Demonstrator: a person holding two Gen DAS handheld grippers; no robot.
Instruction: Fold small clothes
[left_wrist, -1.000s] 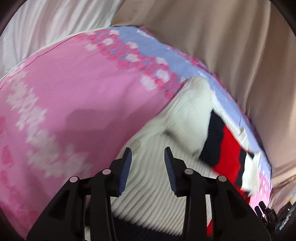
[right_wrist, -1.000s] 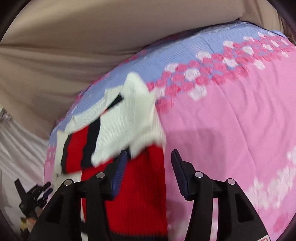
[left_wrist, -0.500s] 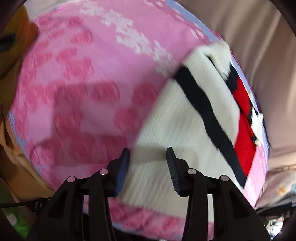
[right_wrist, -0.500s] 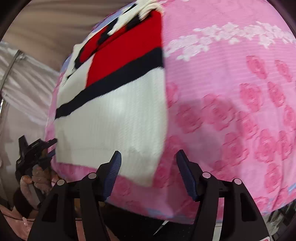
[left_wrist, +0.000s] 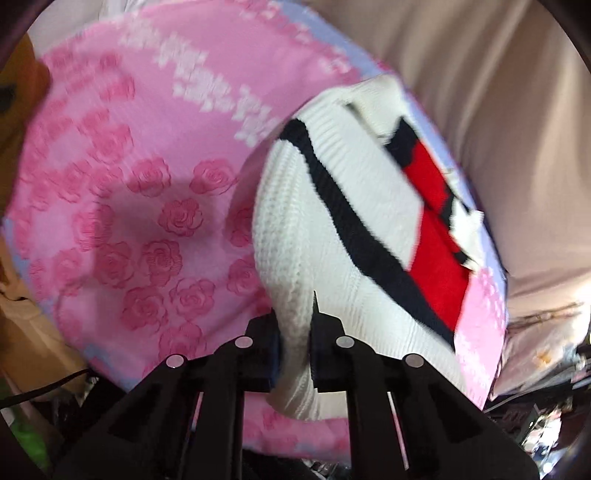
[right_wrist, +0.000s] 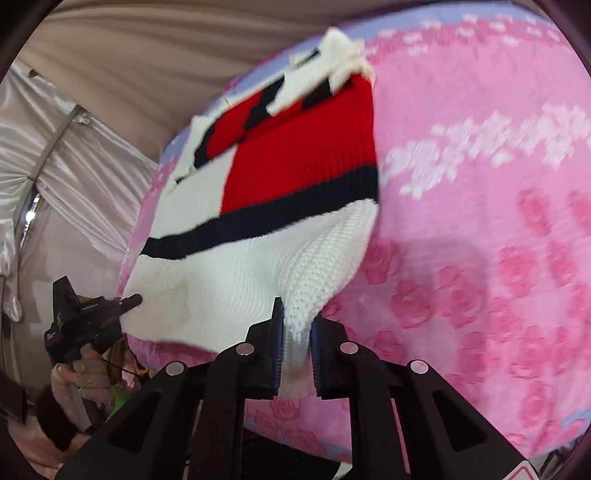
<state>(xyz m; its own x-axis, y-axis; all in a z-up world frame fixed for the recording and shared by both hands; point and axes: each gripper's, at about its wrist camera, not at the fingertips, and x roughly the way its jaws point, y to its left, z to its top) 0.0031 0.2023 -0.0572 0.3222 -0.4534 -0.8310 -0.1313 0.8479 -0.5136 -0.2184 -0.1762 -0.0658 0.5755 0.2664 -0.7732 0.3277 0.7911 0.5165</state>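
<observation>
Both grippers, left (left_wrist: 294, 343) and right (right_wrist: 297, 354), pinch the sweater's (left_wrist: 354, 236) near hem on the pink blanket (left_wrist: 122, 206), its fold apparently just beginning.

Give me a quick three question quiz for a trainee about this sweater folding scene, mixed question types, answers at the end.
1. True or false: the left gripper is shut on the white hem of the sweater.
2. Multiple choice: what does the sweater lie on? A) bare wooden table B) pink rose-patterned blanket C) green towel
3. Fill in: the right gripper pinches the sweater's ___ knit edge.

Key: 1 true. 2 B, the blanket. 3 white.
</observation>
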